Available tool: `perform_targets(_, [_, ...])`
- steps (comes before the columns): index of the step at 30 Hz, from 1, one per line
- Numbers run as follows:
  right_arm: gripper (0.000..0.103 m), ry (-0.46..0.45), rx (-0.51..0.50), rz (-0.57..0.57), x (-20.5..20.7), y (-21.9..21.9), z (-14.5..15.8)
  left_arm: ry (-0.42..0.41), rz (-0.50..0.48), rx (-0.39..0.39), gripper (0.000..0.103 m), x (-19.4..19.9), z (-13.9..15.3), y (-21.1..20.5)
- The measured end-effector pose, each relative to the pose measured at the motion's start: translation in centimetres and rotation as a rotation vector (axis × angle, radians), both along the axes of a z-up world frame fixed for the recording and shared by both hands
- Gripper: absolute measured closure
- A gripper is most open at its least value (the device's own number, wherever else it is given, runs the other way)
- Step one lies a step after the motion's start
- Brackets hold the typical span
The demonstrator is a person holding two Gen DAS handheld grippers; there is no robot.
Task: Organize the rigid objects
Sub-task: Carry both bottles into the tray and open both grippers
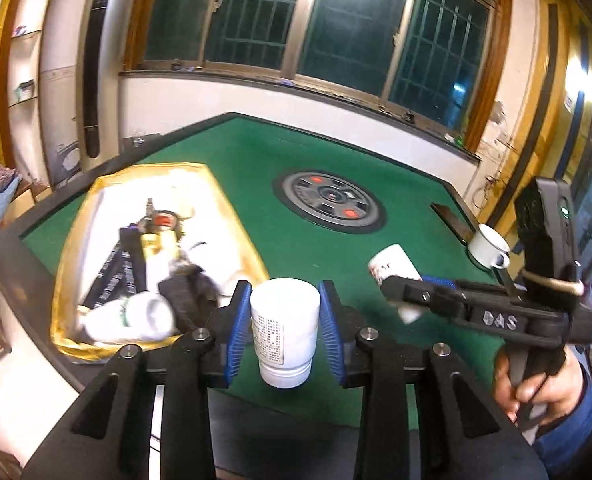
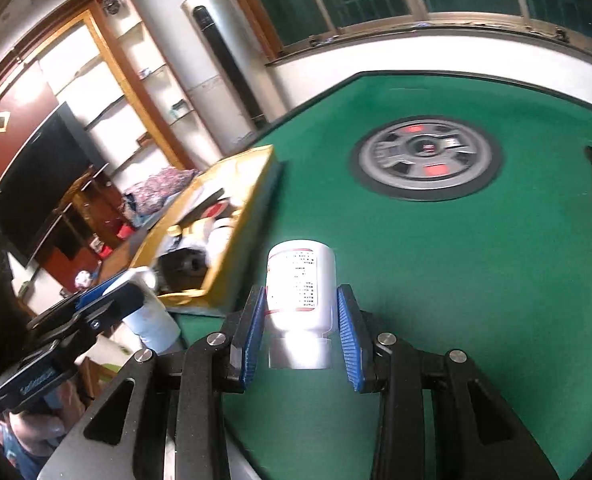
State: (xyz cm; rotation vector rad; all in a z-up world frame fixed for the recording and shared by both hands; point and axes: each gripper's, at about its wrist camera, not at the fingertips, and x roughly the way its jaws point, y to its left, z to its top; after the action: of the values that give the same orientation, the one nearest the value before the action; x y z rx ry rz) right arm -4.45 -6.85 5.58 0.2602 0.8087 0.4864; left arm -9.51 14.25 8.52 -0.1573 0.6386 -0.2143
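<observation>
My left gripper [image 1: 285, 330] is shut on a white bottle [image 1: 285, 320] with small printed text, held cap toward me above the green table near its front edge. My right gripper [image 2: 301, 332] is shut on a second white bottle [image 2: 302, 288] with a red-marked label, also held above the table. The right gripper also shows in the left wrist view [image 1: 400, 296], to the right, with its bottle [image 1: 392, 266]. The left gripper shows in the right wrist view [image 2: 108, 300] at the lower left. A yellow-rimmed tray [image 1: 240, 216] to the left holds several items.
The green felt table [image 1: 296, 256] has a round grey centre console [image 1: 330, 200]. A small white cup [image 1: 488, 246] stands near the right edge. The tray [image 2: 252, 216] holds a white bottle [image 1: 132, 316], dark objects and a yellow-capped item. Windows and shelves are behind.
</observation>
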Motion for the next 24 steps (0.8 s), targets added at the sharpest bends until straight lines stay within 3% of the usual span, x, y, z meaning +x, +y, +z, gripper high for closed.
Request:
perform_targets(6, [0.071, -0.01, -0.011, 0.018, 1.0, 3.3, 0.4, 0.019, -0.033, -0.065, 0.072, 4.2, -2.9, 1.8])
perform_targets(14, [0.071, 0.023, -0.023, -0.05, 2.7, 1.2, -0.2, 0.029, -0.074, -0.102, 0.072, 5.8, -3.9, 1.6])
perform_targets(18, [0.071, 0.049, -0.007, -0.037, 3.2, 1.2, -0.5, 0.003, -0.068, -0.059, 0.072, 5.7, -3.8, 2.0])
perform_targets(24, [0.071, 0.035, -0.027, 0.05, 3.3, 5.1, -0.1, -0.023, -0.055, 0.033, 0.072, 6.4, -4.0, 2.4])
